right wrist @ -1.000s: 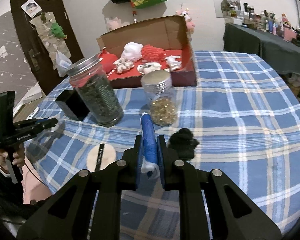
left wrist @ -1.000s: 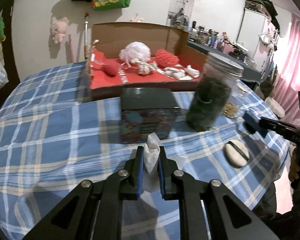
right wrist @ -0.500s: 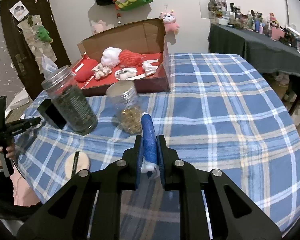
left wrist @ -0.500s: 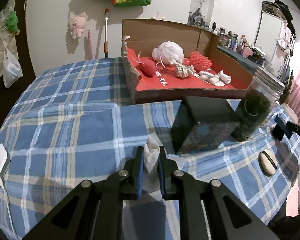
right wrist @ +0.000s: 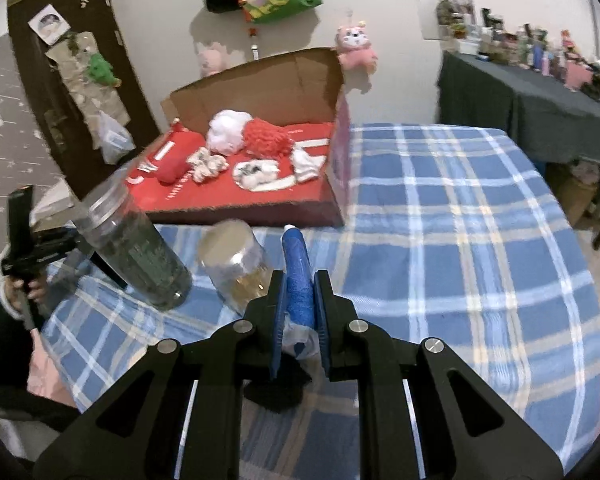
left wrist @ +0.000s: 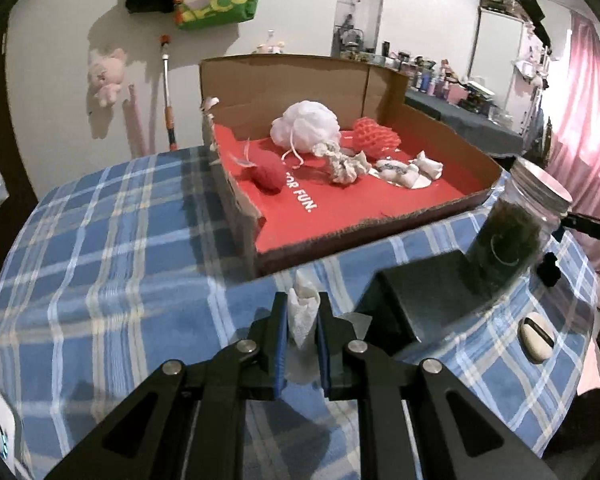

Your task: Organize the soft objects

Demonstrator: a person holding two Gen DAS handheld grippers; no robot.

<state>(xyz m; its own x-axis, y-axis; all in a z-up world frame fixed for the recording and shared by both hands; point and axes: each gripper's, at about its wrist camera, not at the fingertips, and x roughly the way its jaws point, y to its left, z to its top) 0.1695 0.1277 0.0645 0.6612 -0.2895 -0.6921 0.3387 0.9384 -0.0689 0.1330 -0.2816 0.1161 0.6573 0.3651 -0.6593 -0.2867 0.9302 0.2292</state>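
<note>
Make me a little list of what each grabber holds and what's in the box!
left gripper: jaws shut on a white soft piece
right gripper: jaws shut on a blue soft roll
cardboard box: open, red inside
in the box: white puff, red mesh ball, red pouch, small pale bits
table: blue plaid cloth
beside the box: two jars, a dark box

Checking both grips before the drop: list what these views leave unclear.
- Left wrist: lower end of white soft piece, hidden between left gripper pads.
- Right wrist: black soft lump, mostly behind right gripper.
- Right wrist: blue roll, motion-blurred; material unclear.
</note>
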